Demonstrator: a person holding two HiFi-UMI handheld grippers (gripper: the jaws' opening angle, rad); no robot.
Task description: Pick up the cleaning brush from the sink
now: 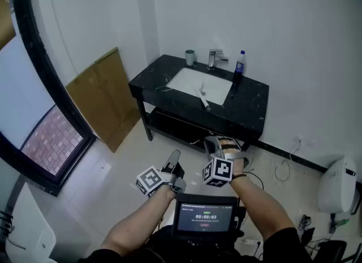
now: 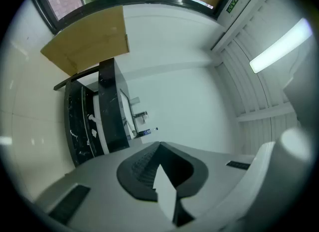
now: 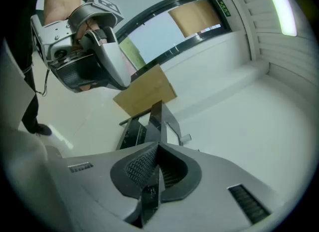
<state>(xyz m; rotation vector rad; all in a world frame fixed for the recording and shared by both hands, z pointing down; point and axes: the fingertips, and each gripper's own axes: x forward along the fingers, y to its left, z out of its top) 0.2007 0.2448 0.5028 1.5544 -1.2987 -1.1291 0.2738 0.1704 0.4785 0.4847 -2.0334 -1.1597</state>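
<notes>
The cleaning brush, white with a dark handle, lies in the white basin of the black vanity at the far wall. Both grippers hang over the floor well short of the vanity. My left gripper points at it with its jaws shut and nothing between them. My right gripper, just to the right, is likewise shut and empty. In the left gripper view the jaws meet at a point, with the vanity beyond. In the right gripper view the shut jaws face the vanity, and the left gripper shows at upper left.
A grey cup, a faucet and a dark bottle stand behind the basin. A cardboard sheet leans on the wall left of the vanity. Cables and a white appliance lie at the right. A small screen sits at my chest.
</notes>
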